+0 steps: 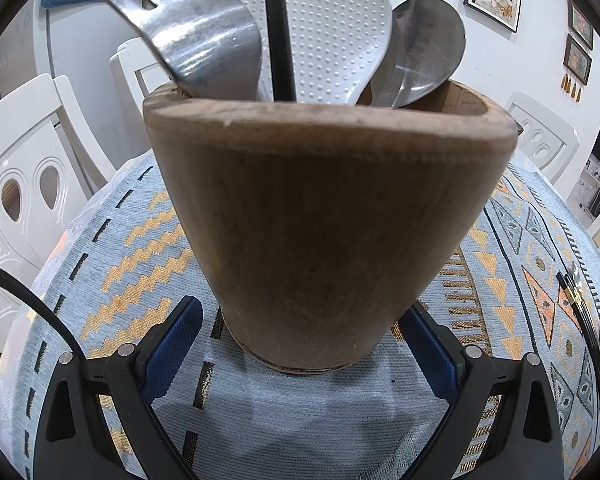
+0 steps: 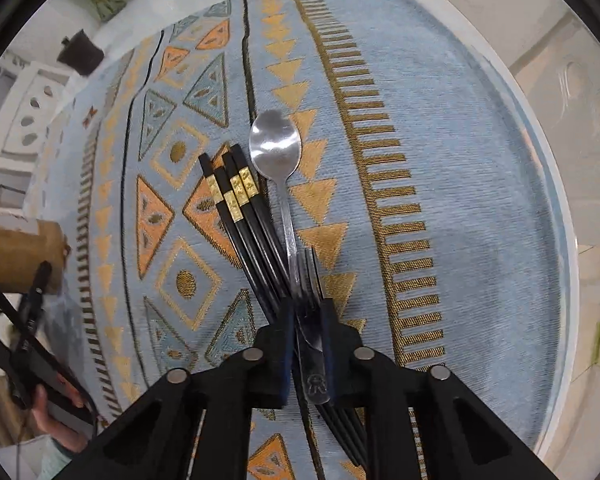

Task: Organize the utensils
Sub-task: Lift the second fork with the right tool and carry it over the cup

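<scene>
Left gripper (image 1: 304, 344) fingers spread wide; right gripper (image 2: 306, 316) fingers seemingly closed, pointing steeply down.

A utensil holder (image 1: 324, 216) stands upright on the counter (image 1: 132, 240), between the left gripper's (image 1: 300, 336) fingers. In it stand a slotted turner (image 1: 196, 44) at left, a perforated paddle (image 1: 332, 28) at centre and a ladle (image 1: 424, 52) at right. Elsewhere on the counter, chopsticks (image 2: 240, 208) lie just left of a spoon (image 2: 278, 160), with a fork (image 2: 310, 280) nearest the camera.

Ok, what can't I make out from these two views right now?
- Left wrist view: the holder inside and the handles in it, hidden by its wall.
- Right wrist view: chopsticks near ends, under the right tool.
- Same view: fork dark, blurred; whether spoon is also pinched, unclear.
</scene>
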The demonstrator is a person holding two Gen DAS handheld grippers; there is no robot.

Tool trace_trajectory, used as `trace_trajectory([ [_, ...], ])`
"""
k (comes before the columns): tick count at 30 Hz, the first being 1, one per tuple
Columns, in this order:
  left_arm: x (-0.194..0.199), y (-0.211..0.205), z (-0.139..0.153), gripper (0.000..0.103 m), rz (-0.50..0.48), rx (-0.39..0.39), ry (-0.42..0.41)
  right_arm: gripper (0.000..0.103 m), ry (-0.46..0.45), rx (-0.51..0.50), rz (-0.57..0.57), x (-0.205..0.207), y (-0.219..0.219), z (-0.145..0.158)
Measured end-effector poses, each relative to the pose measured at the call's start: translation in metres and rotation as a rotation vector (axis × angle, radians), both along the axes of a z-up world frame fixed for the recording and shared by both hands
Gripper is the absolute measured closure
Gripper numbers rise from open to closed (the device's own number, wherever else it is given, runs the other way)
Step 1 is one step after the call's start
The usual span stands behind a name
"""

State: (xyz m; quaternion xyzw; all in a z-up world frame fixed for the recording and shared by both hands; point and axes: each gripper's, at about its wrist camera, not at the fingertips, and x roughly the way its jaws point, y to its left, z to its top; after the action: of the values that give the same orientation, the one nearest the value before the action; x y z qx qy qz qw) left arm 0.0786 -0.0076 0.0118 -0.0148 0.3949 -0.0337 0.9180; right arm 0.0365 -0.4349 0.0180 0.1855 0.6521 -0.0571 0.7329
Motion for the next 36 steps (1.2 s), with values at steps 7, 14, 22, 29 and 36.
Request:
trace_trajectory([
  [7, 0.0, 0.0, 0.0, 0.004, 0.0, 0.001, 0.0, 0.097, -0.005, 0.031, -0.042, -0.011, -0.028, 0.004],
  [14, 0.0, 0.0, 0.0, 0.004, 0.0, 0.0, -0.001, 0.097, 0.049, -0.048, 0.033, -0.001, -0.005, -0.004],
  [22, 0.0, 0.0, 0.0, 0.004, 0.0, 0.0, 0.0, 0.099, 0.042, -0.096, 0.088, 0.001, 0.004, -0.004],
  [29, 0.0, 0.0, 0.0, 0.004, 0.0, 0.001, 0.0, 0.1, -0.135, 0.048, 0.008, -0.021, -0.016, 0.042],
  [36, 0.0, 0.0, 0.0, 0.004, 0.0, 0.0, -0.001, 0.099, -0.393, 0.22, -0.03, -0.035, -0.029, 0.083],
])
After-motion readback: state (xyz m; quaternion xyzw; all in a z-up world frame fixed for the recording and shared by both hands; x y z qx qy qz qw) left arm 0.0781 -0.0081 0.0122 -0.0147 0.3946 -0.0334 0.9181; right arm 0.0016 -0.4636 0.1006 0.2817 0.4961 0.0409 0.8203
